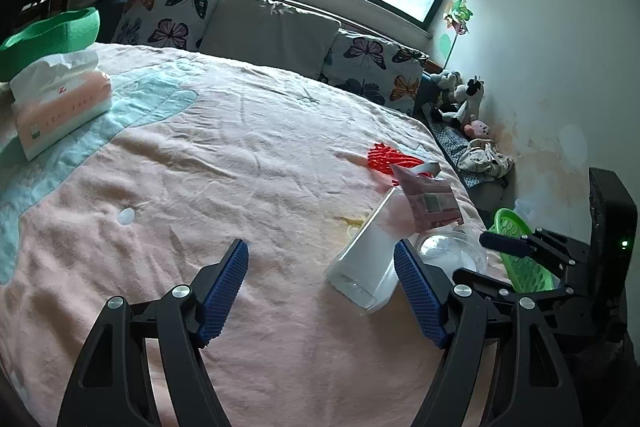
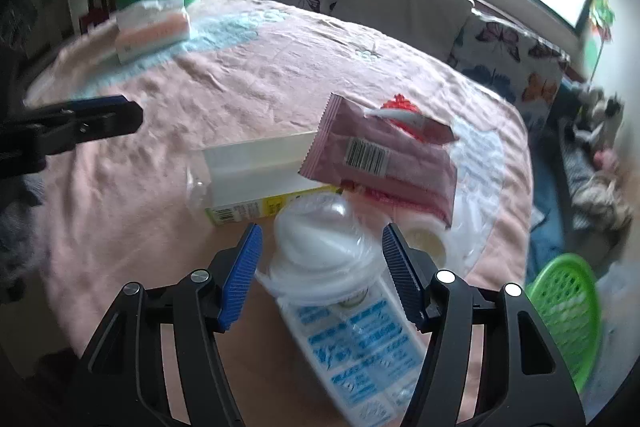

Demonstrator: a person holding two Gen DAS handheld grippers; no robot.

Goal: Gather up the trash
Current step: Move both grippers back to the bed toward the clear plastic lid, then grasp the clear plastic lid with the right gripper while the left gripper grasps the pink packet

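Trash lies on a pink bedspread (image 1: 240, 155). A white box in clear wrap (image 1: 366, 259) (image 2: 256, 171) lies flat, with a pink snack wrapper (image 1: 432, 203) (image 2: 384, 163) leaning on it and a red net (image 1: 386, 157) (image 2: 400, 107) behind. A clear domed plastic cup (image 2: 320, 247) (image 1: 452, 247) sits on a blue-and-white carton (image 2: 360, 343). My right gripper (image 2: 320, 267) is open with the cup between its fingers. My left gripper (image 1: 320, 291) is open and empty, just left of the white box.
A green mesh basket (image 2: 568, 311) (image 1: 520, 251) stands off the bed's right edge. A tissue pack (image 1: 60, 107) (image 2: 152, 27) and a green bowl (image 1: 48, 39) sit at the far left. Pillows (image 1: 272, 31) line the back. Stuffed toys (image 1: 464, 99) lie by the wall.
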